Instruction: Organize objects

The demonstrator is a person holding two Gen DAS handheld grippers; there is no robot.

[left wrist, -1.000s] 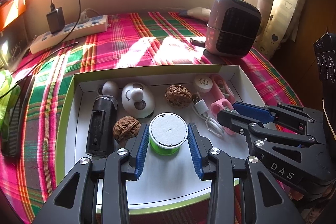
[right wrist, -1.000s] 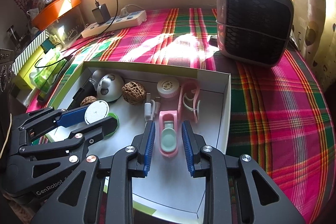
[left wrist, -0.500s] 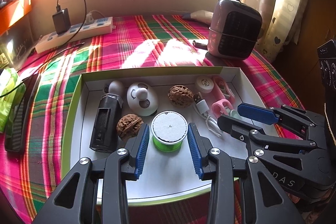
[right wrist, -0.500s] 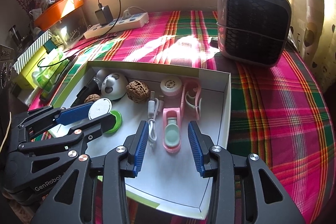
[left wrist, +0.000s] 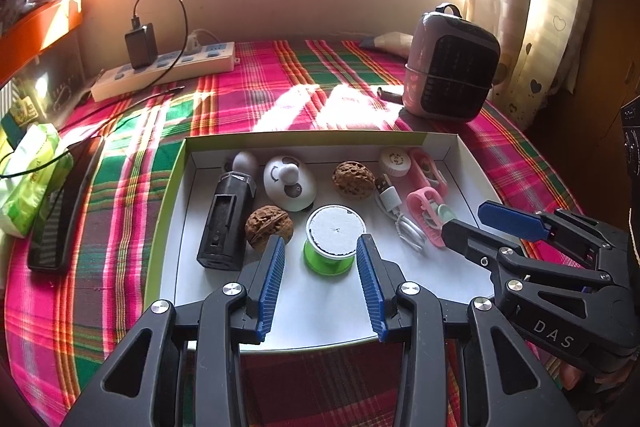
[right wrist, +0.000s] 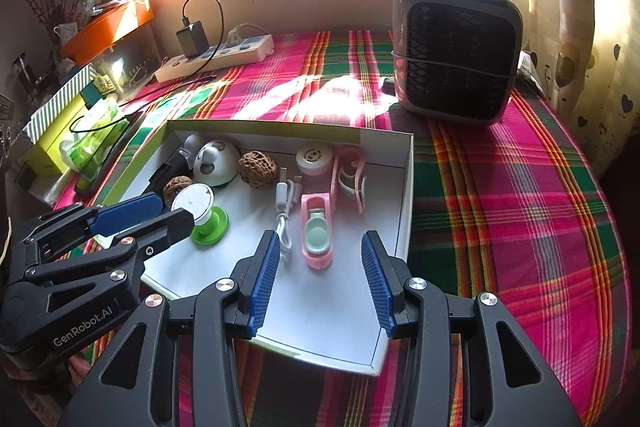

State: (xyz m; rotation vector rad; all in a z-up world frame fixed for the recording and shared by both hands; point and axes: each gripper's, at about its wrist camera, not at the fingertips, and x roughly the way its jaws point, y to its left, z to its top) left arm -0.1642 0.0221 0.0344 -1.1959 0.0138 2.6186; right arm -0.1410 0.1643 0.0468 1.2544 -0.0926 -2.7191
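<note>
A white box with a green rim [left wrist: 172, 187] [right wrist: 406, 187] lies on the plaid cloth. It holds a green spool [left wrist: 334, 243] [right wrist: 204, 215], two walnuts [left wrist: 269, 227] [left wrist: 353, 179], a black device [left wrist: 226, 219], a white panda toy [left wrist: 289, 183], a white cable [right wrist: 285, 215], a pink clip [right wrist: 318, 233], another pink clip [right wrist: 352, 175] and a white round case [right wrist: 315, 159]. My left gripper [left wrist: 320, 281] is open just in front of the spool. My right gripper [right wrist: 320, 281] is open, just in front of the pink clip.
A pink heater [left wrist: 450, 75] [right wrist: 456, 53] stands behind the box at the right. A power strip with a black charger [left wrist: 168, 67] lies at the back left. A green packet [left wrist: 30, 175] and a dark flat object [left wrist: 64, 203] lie left of the box.
Both grippers have pulled back and up from the box. The right gripper's jaws have opened wider and left the pink clip lying in the box.
</note>
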